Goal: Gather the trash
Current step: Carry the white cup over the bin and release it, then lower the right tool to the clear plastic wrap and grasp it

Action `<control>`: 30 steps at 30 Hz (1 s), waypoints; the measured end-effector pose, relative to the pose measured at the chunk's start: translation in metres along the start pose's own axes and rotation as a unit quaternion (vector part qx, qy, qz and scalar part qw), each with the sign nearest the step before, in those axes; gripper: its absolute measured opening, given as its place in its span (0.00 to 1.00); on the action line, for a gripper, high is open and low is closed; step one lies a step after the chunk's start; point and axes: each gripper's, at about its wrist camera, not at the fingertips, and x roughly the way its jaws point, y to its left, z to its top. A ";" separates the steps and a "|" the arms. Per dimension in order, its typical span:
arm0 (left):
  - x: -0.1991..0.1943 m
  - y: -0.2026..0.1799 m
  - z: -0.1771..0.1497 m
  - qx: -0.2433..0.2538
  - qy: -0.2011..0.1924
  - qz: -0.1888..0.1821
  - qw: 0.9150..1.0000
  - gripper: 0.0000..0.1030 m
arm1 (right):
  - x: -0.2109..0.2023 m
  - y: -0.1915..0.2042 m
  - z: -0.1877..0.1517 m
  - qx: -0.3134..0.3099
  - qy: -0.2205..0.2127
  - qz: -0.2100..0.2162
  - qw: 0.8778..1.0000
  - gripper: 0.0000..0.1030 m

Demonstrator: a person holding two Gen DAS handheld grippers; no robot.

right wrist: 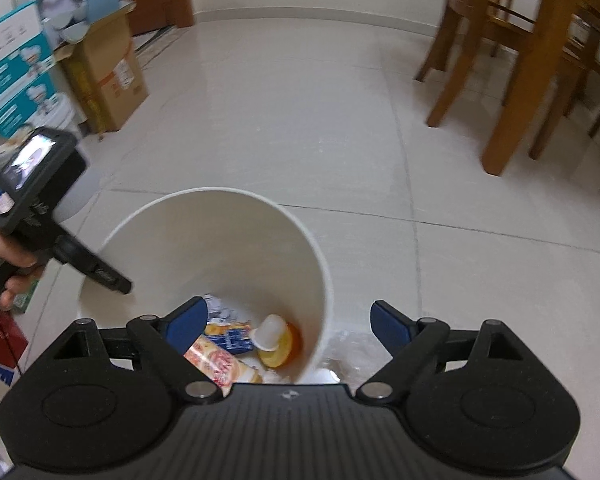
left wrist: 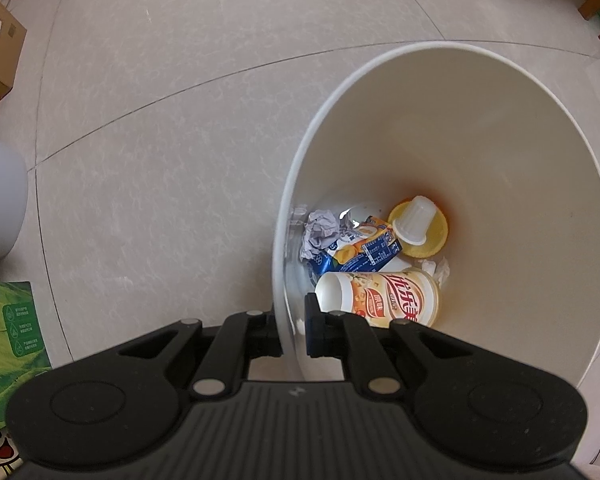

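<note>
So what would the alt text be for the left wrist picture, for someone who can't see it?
The left gripper is clamped on the rim of a white bin, its jaws either side of the wall. Inside lie a drink bottle, a carton, crumpled paper and a small white cup.

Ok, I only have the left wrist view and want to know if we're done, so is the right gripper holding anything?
Observer: No. The right gripper is open and empty, with one finger over the white bin and the other outside its wall.
Operator: Any trash on the floor there?
Observer: Possibly. Something crumpled and clear lies on the tiles close beside the bin's outer wall, near that outside finger. It is too blurred to name.
Operator: And my left gripper, seen from that side?
Observer: The left gripper sits at the bin's rim, and a hand holds its handle.
</note>
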 end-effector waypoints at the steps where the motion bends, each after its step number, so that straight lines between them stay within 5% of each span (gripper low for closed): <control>1: 0.000 0.000 0.000 0.001 -0.001 0.000 1.000 0.07 | 0.000 -0.004 -0.002 0.007 0.000 -0.003 1.000 0.89; 15: -0.001 -0.001 -0.002 0.006 -0.007 0.001 1.000 0.07 | 0.018 -0.073 -0.058 0.098 -0.001 -0.066 0.993 0.89; 24: -0.002 -0.001 -0.004 0.008 -0.011 -0.001 1.000 0.07 | 0.099 -0.105 -0.113 0.153 0.027 -0.040 0.987 0.89; 30: -0.003 0.001 -0.005 0.006 -0.012 -0.002 1.000 0.06 | 0.165 -0.101 -0.133 0.127 0.049 -0.035 0.990 0.89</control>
